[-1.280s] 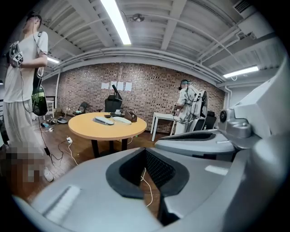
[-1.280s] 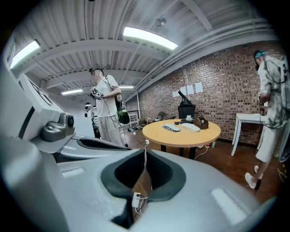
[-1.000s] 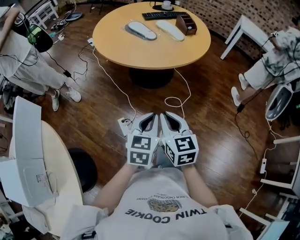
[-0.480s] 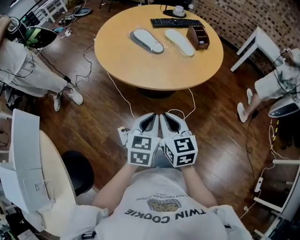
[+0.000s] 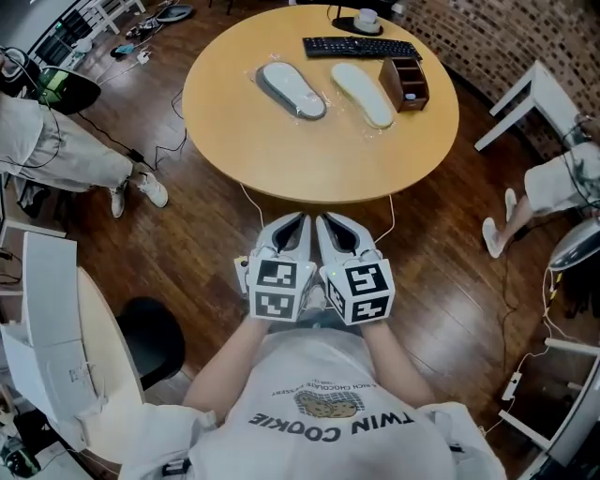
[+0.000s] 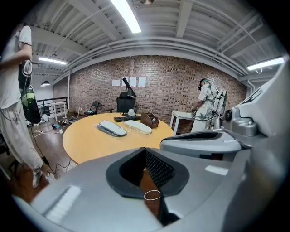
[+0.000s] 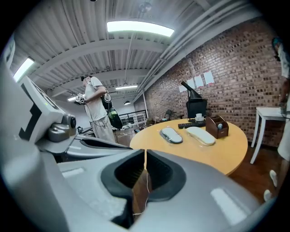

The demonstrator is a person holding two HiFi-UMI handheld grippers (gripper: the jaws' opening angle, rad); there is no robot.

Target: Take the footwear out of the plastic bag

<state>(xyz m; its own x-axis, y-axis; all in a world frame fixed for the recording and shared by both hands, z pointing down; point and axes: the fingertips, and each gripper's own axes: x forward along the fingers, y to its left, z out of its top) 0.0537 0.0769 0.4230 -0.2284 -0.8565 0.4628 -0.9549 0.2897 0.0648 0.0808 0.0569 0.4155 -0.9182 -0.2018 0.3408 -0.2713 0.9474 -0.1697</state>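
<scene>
- Facing table [image 5: 281,178] near edge, left gripper [image 5: 296,223] & right gripper [image 5: 325,223] both pressed together, empty.
- Ahead of left: grey slipper [image 5: 291,89]; nearer right: cream slipper [image 5: 363,93]; long axes run away from me.

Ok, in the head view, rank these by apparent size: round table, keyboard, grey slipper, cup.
1. round table, by far the largest.
2. keyboard and grey slipper: too close to rank; keyboard longer, slipper wider.
3. cup, smallest, though farthest from the camera.

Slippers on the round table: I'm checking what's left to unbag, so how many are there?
2. In the head view, the grey slipper lies left of the cream slipper, which sits beside the wooden organizer. None seem hidden.
</scene>
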